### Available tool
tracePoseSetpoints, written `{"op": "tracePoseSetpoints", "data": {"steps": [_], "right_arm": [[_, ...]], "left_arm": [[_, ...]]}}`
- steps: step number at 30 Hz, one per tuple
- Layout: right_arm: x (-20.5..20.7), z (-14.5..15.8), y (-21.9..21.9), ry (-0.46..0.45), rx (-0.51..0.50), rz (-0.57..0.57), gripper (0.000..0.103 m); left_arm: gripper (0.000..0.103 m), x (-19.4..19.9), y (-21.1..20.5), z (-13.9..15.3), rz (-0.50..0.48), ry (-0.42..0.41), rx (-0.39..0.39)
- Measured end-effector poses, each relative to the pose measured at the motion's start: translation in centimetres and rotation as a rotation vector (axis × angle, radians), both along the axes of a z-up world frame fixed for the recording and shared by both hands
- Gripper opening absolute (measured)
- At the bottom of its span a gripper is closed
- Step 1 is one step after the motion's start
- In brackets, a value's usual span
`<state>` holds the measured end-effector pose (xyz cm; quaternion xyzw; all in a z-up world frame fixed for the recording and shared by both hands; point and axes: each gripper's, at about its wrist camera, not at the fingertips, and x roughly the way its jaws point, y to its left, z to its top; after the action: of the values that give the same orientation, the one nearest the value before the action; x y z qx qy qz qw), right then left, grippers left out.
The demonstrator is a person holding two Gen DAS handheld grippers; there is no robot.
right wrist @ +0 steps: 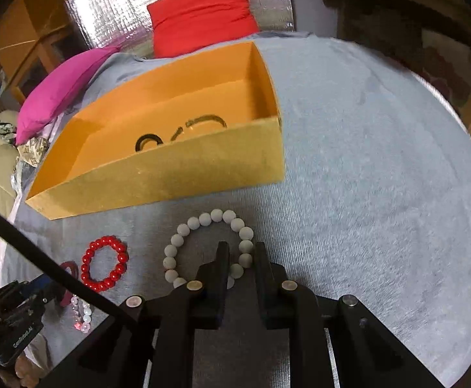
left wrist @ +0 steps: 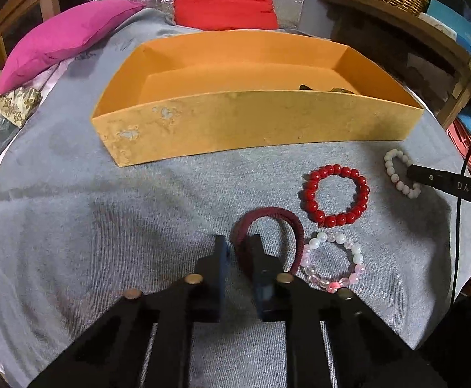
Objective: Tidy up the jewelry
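Grey cloth [left wrist: 106, 226] covers the surface you work on, cushions behind it, and the orange box [left wrist: 251, 123] sits across the far side with a couple of dark rings [right wrist: 183, 132] already lying inside. Your left gripper [left wrist: 238, 242] is low over the maroon hair band [left wrist: 267, 220] — jaws part-open, straddling its near-left arc, though whether they touch it you cannot tell. Your right gripper [right wrist: 240, 252] has its jaws apart either side of the white bead bracelet [right wrist: 209, 245], at its near-right strand, nothing pinched yet. The red bead bracelet [left wrist: 335, 195] and the pink-and-clear bracelet [left wrist: 335, 265] wait on the cloth, the latter just beside the band. Mind the risks: closing on round beads may squirt the strand sideways; the left jaws could snag the cloth with the band — or drag the pink bracelet along; and both tools lifting at once toward the box could collide
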<state>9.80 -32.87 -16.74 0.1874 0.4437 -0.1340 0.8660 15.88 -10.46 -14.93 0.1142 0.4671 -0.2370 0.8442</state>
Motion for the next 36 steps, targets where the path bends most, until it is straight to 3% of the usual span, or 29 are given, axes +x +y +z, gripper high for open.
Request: {"op": "tracePoseSetpoints", "data": {"steps": [4,15,26,27,32,36], "right_arm": [[0.1,0.0,0.1,0.002,0.0,0.004,0.017],[-0.4,-0.2,-1.1,-0.006,0.069,-0.018,0.019],[-0.6,-0.2,-0.9,-0.014,0.05,-0.001,0.018],[-0.6,-0.1,-0.8,-0.015,0.038,0.005,0.017],[-0.7,0.1,-0.5,-0.017,0.018,0.019,0.017],[-0.6,-0.1,-0.5,-0.009,0.029,0.019,0.017]], "left_arm": [[0.006,0.0,0.3,0.3,-0.005,-0.011,-0.022],[0.005,1.2,2.6,1.2,0.056,-0.043,-0.038],[0.007,1.9,2.5,0.1,0.086,-0.004,0.026],[0.008,1.9,2.6,0.0,0.089,0.007,0.028],[0.05,2.1,3.1,0.0,0.119,0.004,0.033],[0.055,2.3,4.0,0.1,0.15,0.019,0.008]]}}
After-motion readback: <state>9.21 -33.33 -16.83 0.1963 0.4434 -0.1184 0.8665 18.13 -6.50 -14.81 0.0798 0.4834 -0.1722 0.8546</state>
